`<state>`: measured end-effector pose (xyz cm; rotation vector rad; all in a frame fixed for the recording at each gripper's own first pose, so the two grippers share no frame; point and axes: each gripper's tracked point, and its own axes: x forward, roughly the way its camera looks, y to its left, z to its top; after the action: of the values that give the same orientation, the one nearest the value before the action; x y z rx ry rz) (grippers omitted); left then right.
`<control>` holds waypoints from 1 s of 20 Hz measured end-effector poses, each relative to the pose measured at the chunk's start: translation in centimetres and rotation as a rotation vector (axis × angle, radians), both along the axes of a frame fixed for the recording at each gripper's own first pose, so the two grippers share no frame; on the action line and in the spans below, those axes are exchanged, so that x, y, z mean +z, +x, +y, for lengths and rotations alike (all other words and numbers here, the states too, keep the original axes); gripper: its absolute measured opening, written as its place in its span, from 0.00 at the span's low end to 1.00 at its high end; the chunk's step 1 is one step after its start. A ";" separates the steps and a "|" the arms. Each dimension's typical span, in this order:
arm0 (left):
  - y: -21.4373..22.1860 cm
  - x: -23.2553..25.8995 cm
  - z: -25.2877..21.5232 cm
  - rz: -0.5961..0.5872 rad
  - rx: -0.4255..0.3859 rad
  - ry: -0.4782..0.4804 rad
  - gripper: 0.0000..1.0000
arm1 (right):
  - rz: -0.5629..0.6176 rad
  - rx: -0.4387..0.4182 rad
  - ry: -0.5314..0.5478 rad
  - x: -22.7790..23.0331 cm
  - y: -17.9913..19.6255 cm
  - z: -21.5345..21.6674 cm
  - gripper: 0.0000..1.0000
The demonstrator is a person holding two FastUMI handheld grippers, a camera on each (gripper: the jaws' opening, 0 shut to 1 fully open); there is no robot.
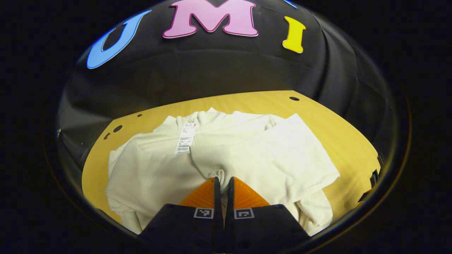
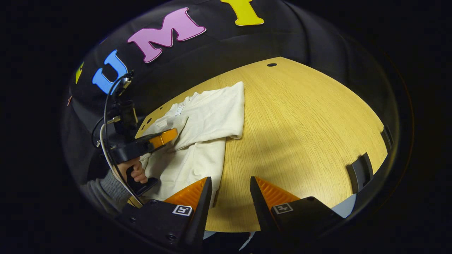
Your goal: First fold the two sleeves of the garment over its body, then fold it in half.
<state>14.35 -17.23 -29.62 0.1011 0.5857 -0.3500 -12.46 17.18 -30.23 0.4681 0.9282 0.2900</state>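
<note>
- We find the left gripper (image 1: 223, 183) clamped on a sleeve end (image 1: 212, 169), carrying it over the cream sweatshirt (image 1: 152, 169) body.
- The right gripper (image 2: 231, 187) hangs apart above the wooden table (image 2: 300, 123) near its front edge, free to assist.
- The other sleeve (image 2: 219, 109) lies folded.

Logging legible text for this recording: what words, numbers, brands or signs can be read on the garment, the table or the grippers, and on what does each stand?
Paper tag on the white garment: printed lines and a barcode, too small to read.
Square markers on the left gripper and the right gripper: black-and-white patterns, no words.
Table: no text on it.
</note>
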 end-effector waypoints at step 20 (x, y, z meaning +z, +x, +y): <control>-10.2 4.2 9.5 -0.004 -0.020 -0.088 0.88 | -0.028 0.053 -0.037 0.8 -0.8 3.3 0.67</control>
<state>4.14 -7.77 -25.43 0.0230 0.5651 -0.3941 -13.23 20.46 -29.44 0.4052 0.9179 0.3260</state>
